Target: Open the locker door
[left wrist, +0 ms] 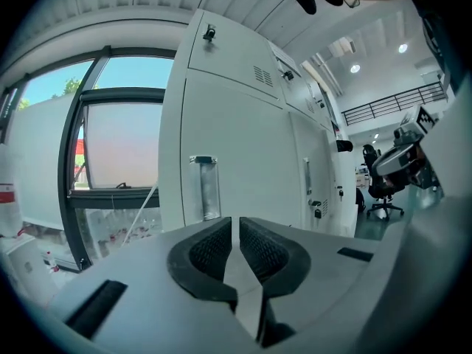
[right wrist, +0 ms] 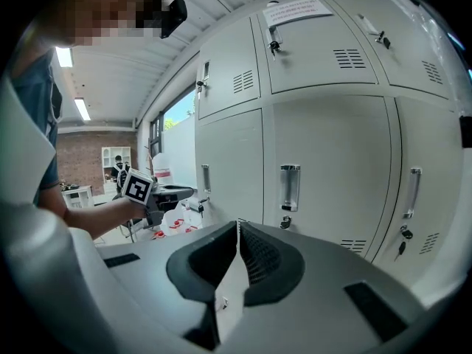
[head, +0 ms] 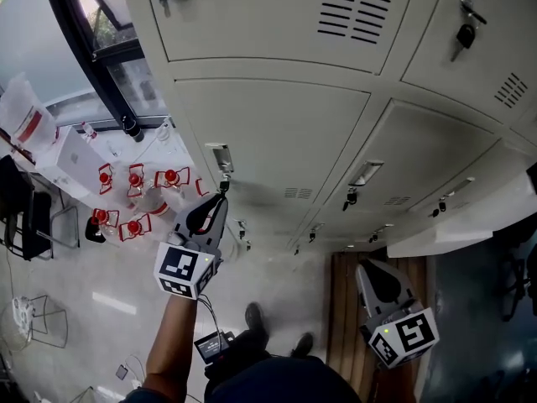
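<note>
Beige metal lockers fill the wall. The leftmost middle-row locker door [head: 277, 133] has a clear upright handle [head: 220, 157] with a key [head: 224, 184] in the lock just under it. My left gripper [head: 221, 200] is shut and empty, its tips close below that key and apart from the door. In the left gripper view the same handle [left wrist: 204, 189] stands just above and left of the shut left gripper [left wrist: 235, 226]. My right gripper [head: 367, 269] hangs lower at the right, shut and empty [right wrist: 237, 228], facing another door's handle [right wrist: 289, 187].
Red-capped bottles [head: 134, 200] and white bags [head: 25, 120] sit by the dark-framed window [head: 92, 49] at the left. A wooden pallet [head: 342, 309] lies under the right gripper. Keys [head: 464, 37] hang in other locks. An office chair [left wrist: 383, 190] stands far right.
</note>
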The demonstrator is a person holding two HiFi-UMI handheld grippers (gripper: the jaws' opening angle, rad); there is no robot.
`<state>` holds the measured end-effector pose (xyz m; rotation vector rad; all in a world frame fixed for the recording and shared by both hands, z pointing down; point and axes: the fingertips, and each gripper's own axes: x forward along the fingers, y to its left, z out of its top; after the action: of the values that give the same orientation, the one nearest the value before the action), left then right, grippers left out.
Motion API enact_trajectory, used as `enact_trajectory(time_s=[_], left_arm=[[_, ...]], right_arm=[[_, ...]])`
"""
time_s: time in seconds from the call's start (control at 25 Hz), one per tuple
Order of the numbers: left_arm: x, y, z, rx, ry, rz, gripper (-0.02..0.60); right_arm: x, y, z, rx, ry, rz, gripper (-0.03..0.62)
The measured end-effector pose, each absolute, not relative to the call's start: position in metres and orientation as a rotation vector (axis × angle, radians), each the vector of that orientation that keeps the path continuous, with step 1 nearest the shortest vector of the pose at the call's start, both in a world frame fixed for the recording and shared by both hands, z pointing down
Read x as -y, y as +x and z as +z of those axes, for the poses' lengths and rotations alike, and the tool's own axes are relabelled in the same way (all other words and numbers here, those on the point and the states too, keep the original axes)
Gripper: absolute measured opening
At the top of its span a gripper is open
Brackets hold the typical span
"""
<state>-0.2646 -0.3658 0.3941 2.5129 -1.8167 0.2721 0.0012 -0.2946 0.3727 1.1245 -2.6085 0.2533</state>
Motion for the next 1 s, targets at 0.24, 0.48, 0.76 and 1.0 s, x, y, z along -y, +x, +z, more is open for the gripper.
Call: enact_trajectory(time_s=[0.24, 0.48, 0.76, 1.0], left_arm=[[0.388, -0.292, 0.427, 1.835, 2.459, 0.291, 0.114], [0.412, -0.300, 0.463, 1.772, 2.426, 0.346, 0.186], [0.429, -0.302, 0.485, 1.786, 2.403, 0.371, 0.193], [0.429, -0.293, 0.488, 1.730, 2.440, 0.347, 0.097]], right_arm=[[0.305, -0.013, 0.388, 2.579, 1.123, 0.286, 0.038], [0.313, -0.026, 0.407, 2.561, 1.119, 0.314, 0.038], [0.315, -0.033, 0.428, 2.537, 1.104, 0.342, 0.038], [0.316, -0.037, 0.435, 2.528, 1.096, 0.351, 0.038]])
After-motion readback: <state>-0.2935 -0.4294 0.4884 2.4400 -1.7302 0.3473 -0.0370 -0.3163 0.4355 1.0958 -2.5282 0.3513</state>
